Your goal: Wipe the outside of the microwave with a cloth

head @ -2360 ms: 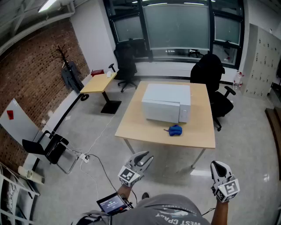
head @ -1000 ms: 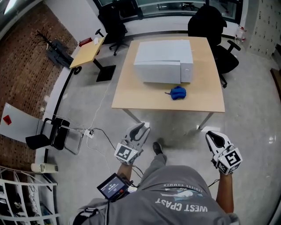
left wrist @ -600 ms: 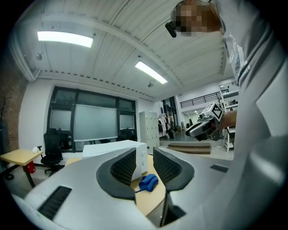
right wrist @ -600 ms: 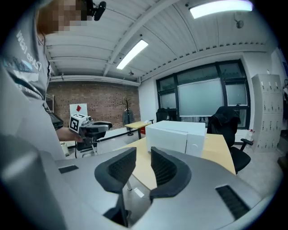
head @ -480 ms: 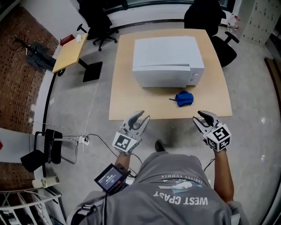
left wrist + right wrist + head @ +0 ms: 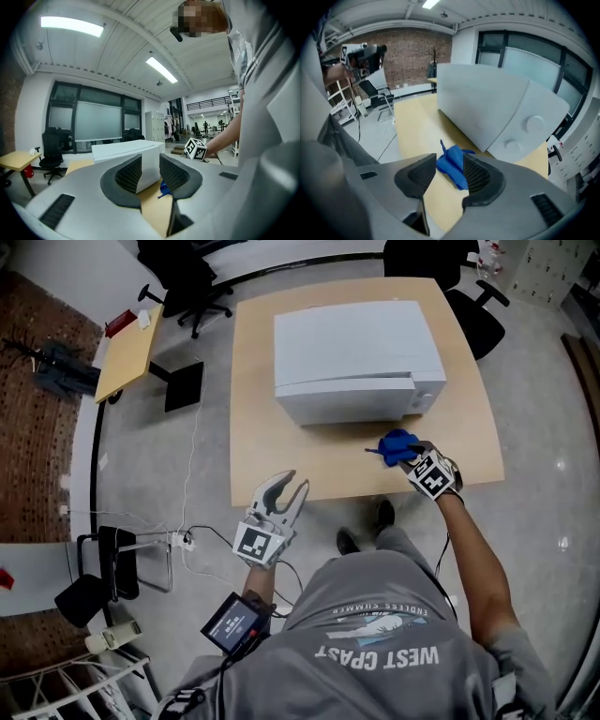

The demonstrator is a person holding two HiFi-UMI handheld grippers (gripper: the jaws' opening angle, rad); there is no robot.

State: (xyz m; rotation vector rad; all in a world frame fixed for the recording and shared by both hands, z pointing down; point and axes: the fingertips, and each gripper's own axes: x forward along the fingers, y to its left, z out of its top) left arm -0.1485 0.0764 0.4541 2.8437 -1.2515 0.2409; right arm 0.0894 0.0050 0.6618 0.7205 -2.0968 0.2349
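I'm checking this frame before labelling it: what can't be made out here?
- Head view: whether the right tongs, jaws opening around the blue cloth, touch it; too small, and their marker cube is in the way.
- Left gripper view: the cloth sits mostly behind a jaw of the left tongs.
- Every view: the microwave hides its own back.
- Right gripper view: markings on the dials are too small.

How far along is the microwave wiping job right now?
Barely begun. Done: nothing visible. The blue cloth lies on the table in front of the microwave. In hand: the right tongs are down at the cloth, jaws opening around it, not yet gripping. The left tongs are open and empty, off the table's near edge. Left: grip the cloth, wipe the outside.
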